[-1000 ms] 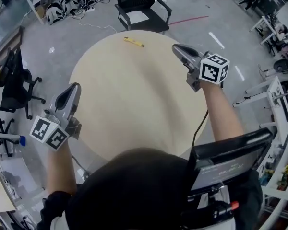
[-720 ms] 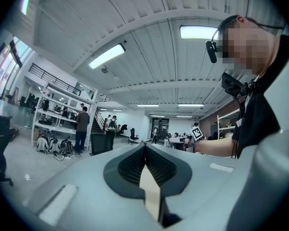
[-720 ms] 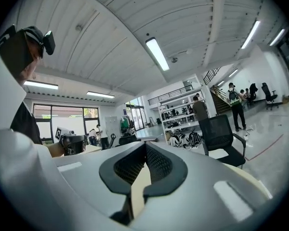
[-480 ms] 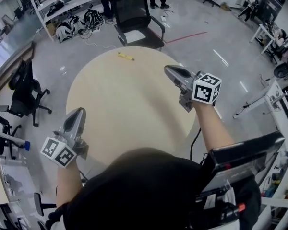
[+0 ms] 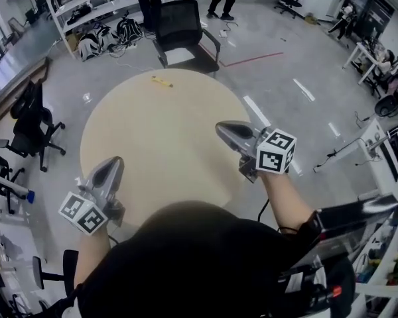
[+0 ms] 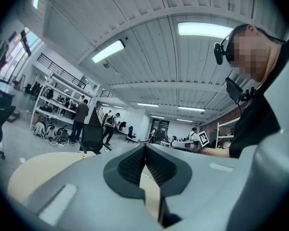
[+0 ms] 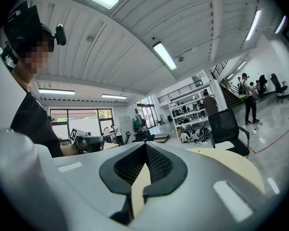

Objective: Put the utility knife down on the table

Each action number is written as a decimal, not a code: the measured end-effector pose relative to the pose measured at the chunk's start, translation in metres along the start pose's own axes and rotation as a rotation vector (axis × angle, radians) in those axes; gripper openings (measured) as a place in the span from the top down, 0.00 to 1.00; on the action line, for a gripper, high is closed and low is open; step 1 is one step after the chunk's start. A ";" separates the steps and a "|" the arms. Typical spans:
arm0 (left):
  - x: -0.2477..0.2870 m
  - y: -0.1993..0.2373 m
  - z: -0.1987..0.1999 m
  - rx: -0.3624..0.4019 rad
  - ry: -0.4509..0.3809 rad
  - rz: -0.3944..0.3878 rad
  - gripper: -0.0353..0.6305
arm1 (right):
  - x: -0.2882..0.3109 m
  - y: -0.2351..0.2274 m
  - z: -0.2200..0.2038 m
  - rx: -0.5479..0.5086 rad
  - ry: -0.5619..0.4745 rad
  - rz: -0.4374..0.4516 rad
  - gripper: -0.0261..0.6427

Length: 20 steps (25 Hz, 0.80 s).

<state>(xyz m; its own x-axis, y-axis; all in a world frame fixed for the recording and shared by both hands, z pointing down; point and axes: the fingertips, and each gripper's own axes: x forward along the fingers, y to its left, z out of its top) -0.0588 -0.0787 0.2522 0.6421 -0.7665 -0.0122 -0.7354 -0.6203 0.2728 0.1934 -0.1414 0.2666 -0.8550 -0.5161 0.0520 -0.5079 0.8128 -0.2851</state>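
Both arms have pulled back toward the person since the earlier frame. With nothing to carry, the left hand-held gripper (image 5: 113,162) has its jaws pressed together. Well beyond its tip on the worktop (image 5: 159,144) lies what is probably the utility knife (image 5: 161,82). The right hand-held gripper (image 5: 220,128) is likewise closed, empty.

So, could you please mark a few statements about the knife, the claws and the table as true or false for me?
1. The utility knife lies on the far side of the round table. True.
2. The right claw grips the knife. False: its jaws are shut with nothing between them, well short of the knife.
3. The left claw is wide open. False: its jaws are closed and empty.
4. A black chair stands just beyond the table's far edge. True.
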 end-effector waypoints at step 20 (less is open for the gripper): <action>0.004 0.032 0.022 0.017 -0.006 -0.074 0.95 | 0.034 0.012 0.009 0.006 -0.042 -0.023 0.94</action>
<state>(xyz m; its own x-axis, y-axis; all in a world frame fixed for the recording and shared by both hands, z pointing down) -0.0845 -0.1058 0.2403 0.6936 -0.7194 -0.0378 -0.6895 -0.6781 0.2545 0.1591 -0.1521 0.2565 -0.8379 -0.5455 0.0178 -0.5266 0.7993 -0.2897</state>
